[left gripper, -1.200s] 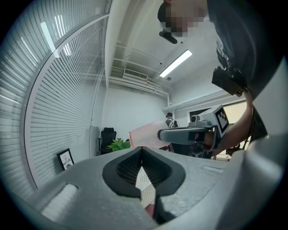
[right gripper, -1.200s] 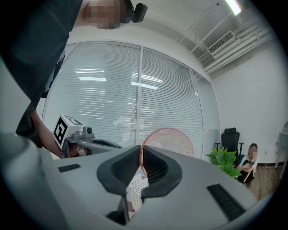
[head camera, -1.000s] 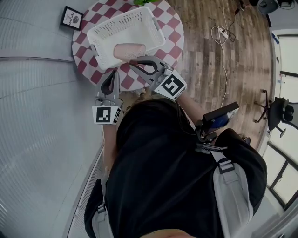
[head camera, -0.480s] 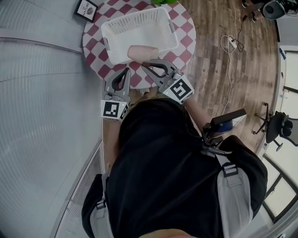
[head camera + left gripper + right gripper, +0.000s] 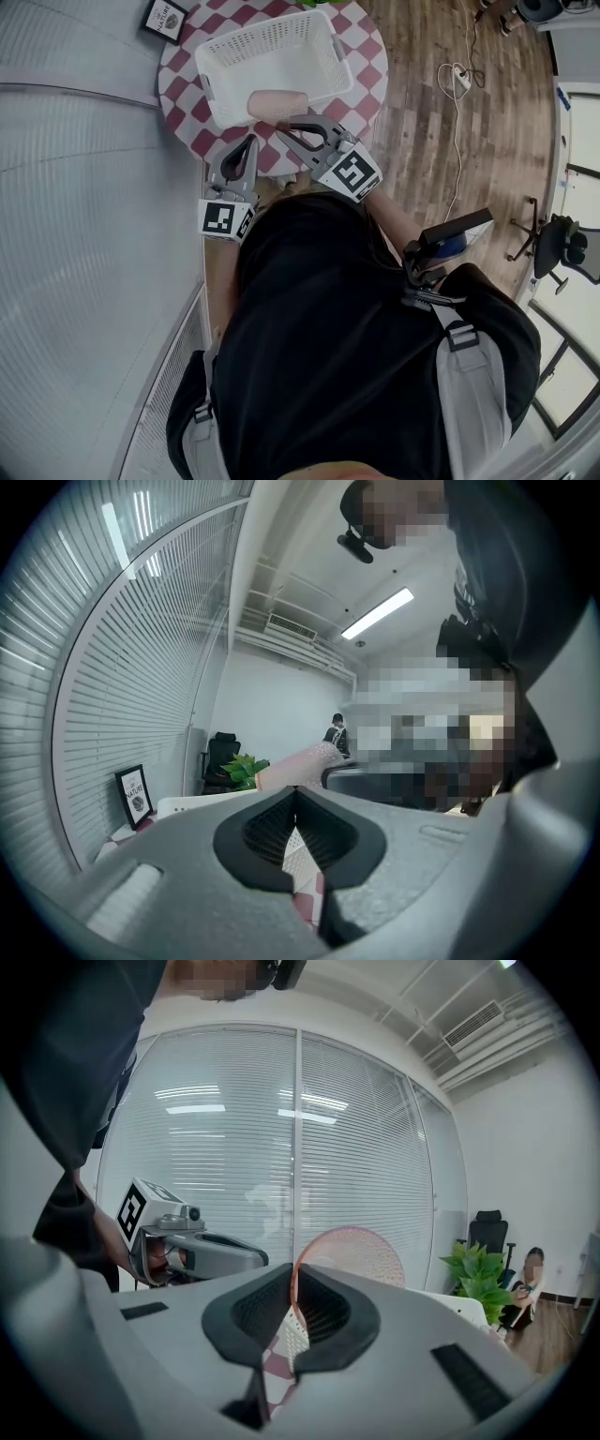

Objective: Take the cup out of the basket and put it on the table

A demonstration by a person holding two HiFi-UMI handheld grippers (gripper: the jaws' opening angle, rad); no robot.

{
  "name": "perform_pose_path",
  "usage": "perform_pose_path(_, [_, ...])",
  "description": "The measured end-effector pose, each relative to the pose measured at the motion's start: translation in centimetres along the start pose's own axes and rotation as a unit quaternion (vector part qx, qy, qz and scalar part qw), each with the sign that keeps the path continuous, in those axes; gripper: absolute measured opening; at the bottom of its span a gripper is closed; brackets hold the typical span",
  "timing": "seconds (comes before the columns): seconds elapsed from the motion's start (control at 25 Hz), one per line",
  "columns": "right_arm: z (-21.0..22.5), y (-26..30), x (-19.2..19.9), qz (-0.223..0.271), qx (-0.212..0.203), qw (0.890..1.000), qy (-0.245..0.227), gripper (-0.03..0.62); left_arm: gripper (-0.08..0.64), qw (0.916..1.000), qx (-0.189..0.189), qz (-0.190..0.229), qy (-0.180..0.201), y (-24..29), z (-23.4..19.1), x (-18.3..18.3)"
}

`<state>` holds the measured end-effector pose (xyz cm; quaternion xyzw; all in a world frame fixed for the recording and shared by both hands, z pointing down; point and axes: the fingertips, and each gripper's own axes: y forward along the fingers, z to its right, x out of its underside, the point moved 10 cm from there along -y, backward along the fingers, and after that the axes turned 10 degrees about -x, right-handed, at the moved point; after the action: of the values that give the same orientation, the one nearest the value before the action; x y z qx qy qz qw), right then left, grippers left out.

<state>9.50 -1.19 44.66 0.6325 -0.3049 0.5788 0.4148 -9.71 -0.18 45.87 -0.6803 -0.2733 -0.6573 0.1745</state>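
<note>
Pink cup (image 5: 277, 103) lies on its side at the near wall of the white basket (image 5: 272, 56). Whether it hangs above the rim or rests on it, the head view does not settle. Its long axis runs across the picture, roughly along that near wall.

Right gripper (image 5: 284, 126) comes at it from the person's side, pointing away and a little leftward. In the right gripper view the jaws are clenched on a thin edge of the cup's wall, and the cup's round face shows just past the pads. It is a pinch on the rim, not a grip round the body.

Left gripper (image 5: 249, 142) sits just left of the right one, over the table's near edge. Its jaws are pressed together on nothing. The cup is beyond it and to its right, close but not touching.

Checked table (image 5: 361, 80) shows bare cloth to the right of the basket and in a narrow strip on the near side.

Judgement: the right hand is the one on the cup, so the carry is its job. The move turns on clearing the near wall and drawing the cup toward the person or rightward. The axis is level, so the wrist must roll to stand the cup upright. An edge pinch could let the cup swing on the way.
</note>
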Motion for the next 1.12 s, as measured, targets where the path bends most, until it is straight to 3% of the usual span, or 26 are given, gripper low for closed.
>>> perform_pose_path(1.12, [-0.34, 0.49, 0.68, -0.012, -0.01, 1.0, 0.0, 0.025, 0.006, 1.0, 0.008, 0.001, 0.002, -0.18, -0.08, 0.07])
